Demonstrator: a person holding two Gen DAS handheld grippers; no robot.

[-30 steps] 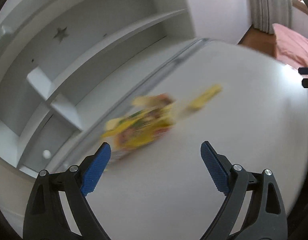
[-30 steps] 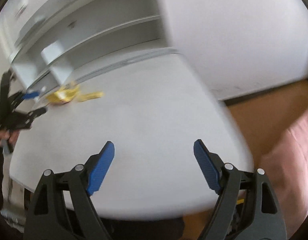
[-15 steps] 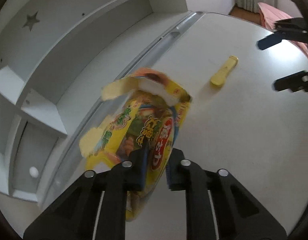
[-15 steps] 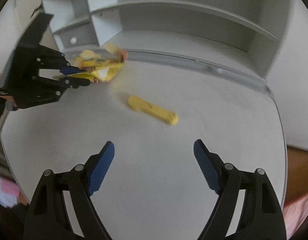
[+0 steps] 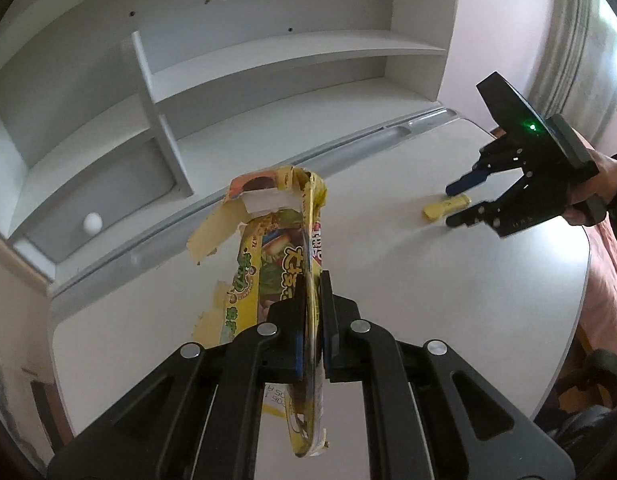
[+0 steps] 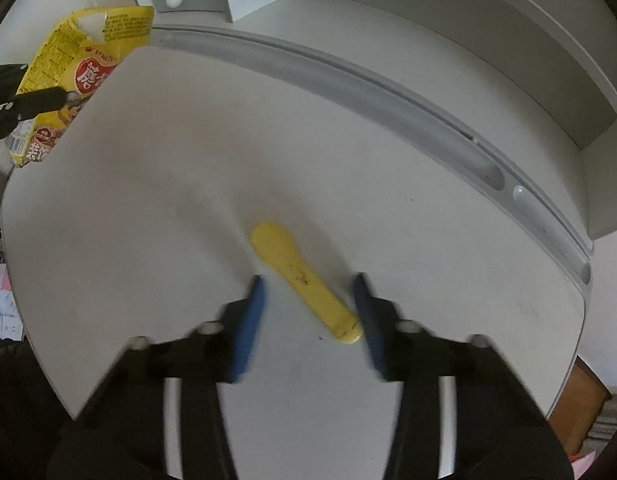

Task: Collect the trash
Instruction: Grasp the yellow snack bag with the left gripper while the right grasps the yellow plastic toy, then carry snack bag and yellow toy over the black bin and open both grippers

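The left gripper (image 5: pixel 311 322) is clamped on a flattened yellow box (image 5: pixel 286 248), pinching it edge-on near its lower end and holding it lifted clear of the desk (image 5: pixel 428 300), probably so it can be carried off as trash. Farther across the desk from the box, the right gripper (image 6: pixel 308 312) straddles a yellow stick (image 6: pixel 304 280); its jaws have just been closing, the stick lying slantwise between them (its end close against one pad, contact unclear). Beyond, at the back of the desk, stands a shelf unit (image 5: pixel 268 52). Count: one box, one stick, two grippers.
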